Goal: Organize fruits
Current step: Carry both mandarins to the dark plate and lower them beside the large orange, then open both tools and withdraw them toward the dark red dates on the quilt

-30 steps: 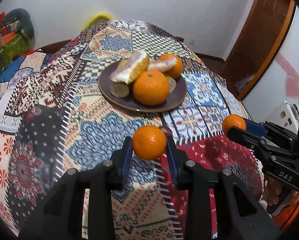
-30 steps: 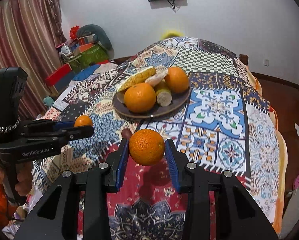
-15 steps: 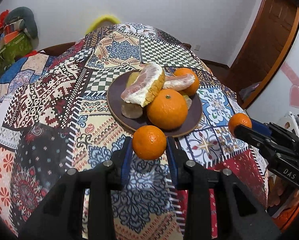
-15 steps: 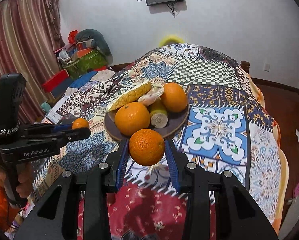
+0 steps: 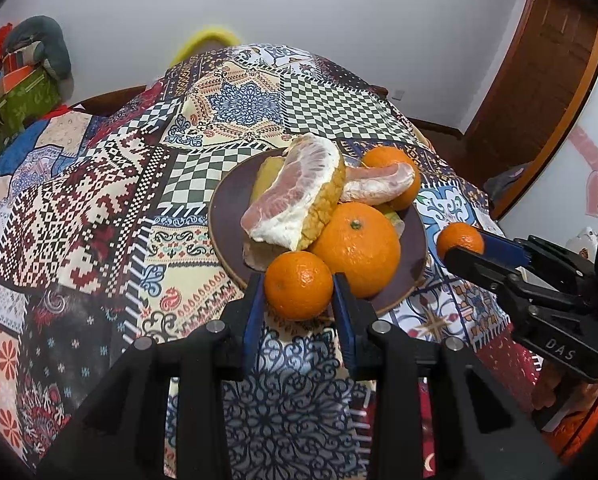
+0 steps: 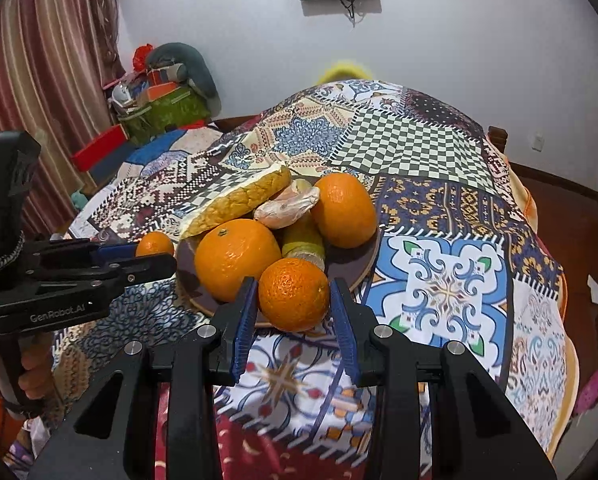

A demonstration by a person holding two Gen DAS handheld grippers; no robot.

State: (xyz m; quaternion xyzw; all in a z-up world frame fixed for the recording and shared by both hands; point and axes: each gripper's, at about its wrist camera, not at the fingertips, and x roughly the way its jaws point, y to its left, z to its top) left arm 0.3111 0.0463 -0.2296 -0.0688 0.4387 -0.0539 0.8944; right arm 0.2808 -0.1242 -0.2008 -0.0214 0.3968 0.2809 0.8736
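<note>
— Both of them are loaded, look. The left gripper (image 5: pixel 299 286) has its blue pads pressed on either side of a small mandarin (image 5: pixel 298 285), and the right gripper (image 6: pixel 295 294) is clamped round another mandarin (image 6: pixel 293 294) the same way.

— And where do they go?

— The brown plate (image 5: pixel 225 216), I'd say. In the left view it sits centre frame, straight ahead of the held fruit and just beyond it. It's crowded: a big orange (image 5: pixel 357 248) at the near rim, a pomelo wedge (image 5: pixel 299 200) leaning over it, a second orange (image 6: pixel 343 210) behind.

— Which gripper is nearer?

— Hard to call; each fruit hangs at the near rim. The bare patch of plate lies left of the pomelo, so the left one looks better placed.

— Risk?

— Setting a round fruit against that big orange; it could roll off onto the patchwork cloth (image 5: pixel 99 184).
</note>
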